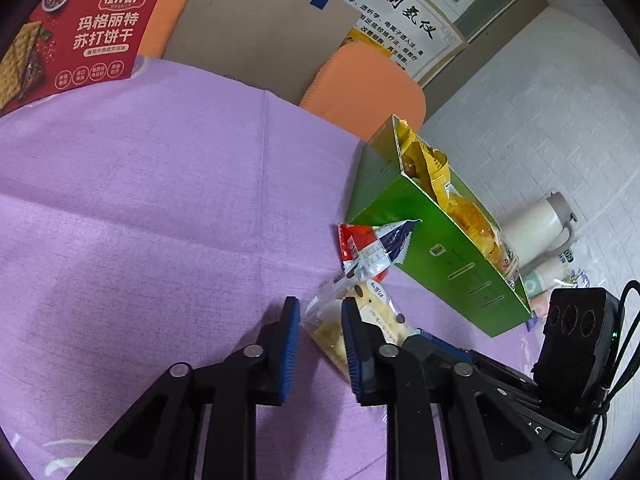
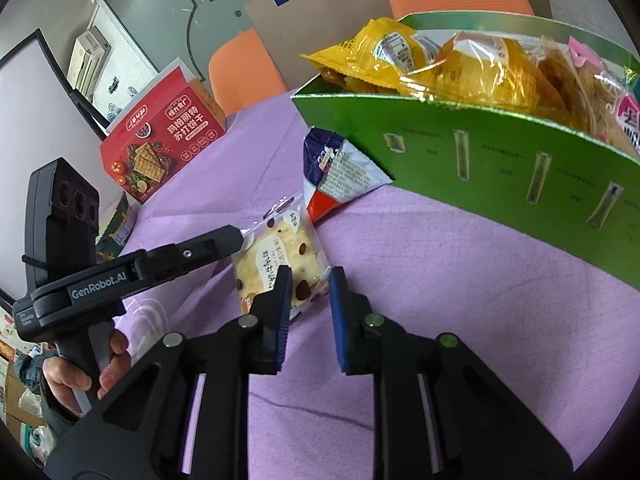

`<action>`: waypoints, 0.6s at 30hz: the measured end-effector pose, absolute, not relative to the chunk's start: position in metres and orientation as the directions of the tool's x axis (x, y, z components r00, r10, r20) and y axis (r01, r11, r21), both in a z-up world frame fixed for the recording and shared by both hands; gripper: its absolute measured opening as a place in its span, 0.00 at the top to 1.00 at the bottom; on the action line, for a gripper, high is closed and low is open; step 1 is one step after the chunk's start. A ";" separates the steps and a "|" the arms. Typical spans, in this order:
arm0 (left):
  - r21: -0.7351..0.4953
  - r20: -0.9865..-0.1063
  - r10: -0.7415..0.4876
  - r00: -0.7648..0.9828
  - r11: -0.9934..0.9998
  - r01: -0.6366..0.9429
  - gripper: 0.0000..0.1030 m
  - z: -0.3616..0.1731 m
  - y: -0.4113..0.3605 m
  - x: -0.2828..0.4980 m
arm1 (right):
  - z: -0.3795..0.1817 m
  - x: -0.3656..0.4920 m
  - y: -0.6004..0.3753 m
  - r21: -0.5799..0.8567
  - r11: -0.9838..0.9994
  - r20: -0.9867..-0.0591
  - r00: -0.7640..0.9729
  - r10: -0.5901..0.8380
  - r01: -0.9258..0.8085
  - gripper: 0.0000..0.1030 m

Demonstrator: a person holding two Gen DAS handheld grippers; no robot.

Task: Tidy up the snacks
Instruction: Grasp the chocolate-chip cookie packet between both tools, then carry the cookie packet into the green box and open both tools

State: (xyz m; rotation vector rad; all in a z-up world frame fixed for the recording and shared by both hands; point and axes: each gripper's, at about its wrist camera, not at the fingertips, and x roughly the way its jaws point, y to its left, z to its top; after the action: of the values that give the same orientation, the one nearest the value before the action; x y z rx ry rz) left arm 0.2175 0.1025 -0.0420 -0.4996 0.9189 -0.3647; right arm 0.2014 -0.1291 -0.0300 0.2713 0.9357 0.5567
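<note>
Left wrist view: the left gripper [image 1: 320,308] stands with its blue-padded fingers spread apart over the purple tablecloth [image 1: 160,200]. A clear-wrapped cracker packet [image 1: 374,312] lies between and just past the fingertips; the right-hand finger overlaps its wrapper, but actual contact cannot be confirmed. A red, white and blue snack packet [image 1: 372,250] lies just beyond it, resting against the green box [image 1: 440,240]. The box is open at the top and holds yellow snack bags [image 1: 460,200]. A red cracker carton [image 1: 80,28] stands at the far left of the table. The right gripper's black body shows at the lower right edge.

Right wrist view: the right gripper [image 2: 308,276] is likewise spread, its fingertips straddling the near corner of the cracker packet [image 2: 280,260] without closing on it. The left gripper [image 2: 236,240] reaches in from the left, a finger at the packet's left edge, held by a hand [image 2: 80,372]. The red, white and blue packet [image 2: 336,172] leans on the green box [image 2: 480,168]. The red carton [image 2: 160,148] stands beyond, well apart.
</note>
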 end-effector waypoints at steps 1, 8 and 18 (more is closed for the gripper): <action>-0.562 -0.655 -0.505 0.562 0.823 0.084 0.88 -0.041 0.104 0.217 | -0.030 0.202 -0.131 0.455 0.827 -0.681 0.470 0.562 -0.330 0.81; -0.579 -0.601 -0.494 0.629 0.811 0.084 0.90 -0.018 0.105 0.199 | -0.015 0.198 -0.140 0.483 0.801 -0.633 0.491 0.599 -0.354 0.84; -0.519 -0.595 -0.462 0.658 0.846 0.125 0.91 0.055 0.066 0.220 | 0.036 0.198 -0.180 0.548 0.758 -0.494 0.594 0.635 -0.354 0.84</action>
State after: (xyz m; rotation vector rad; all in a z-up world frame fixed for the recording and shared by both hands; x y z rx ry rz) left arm 0.2202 0.0658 0.0545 -0.4634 0.7883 -0.3463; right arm 0.1981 -0.1799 0.0359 0.4202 0.7313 0.5949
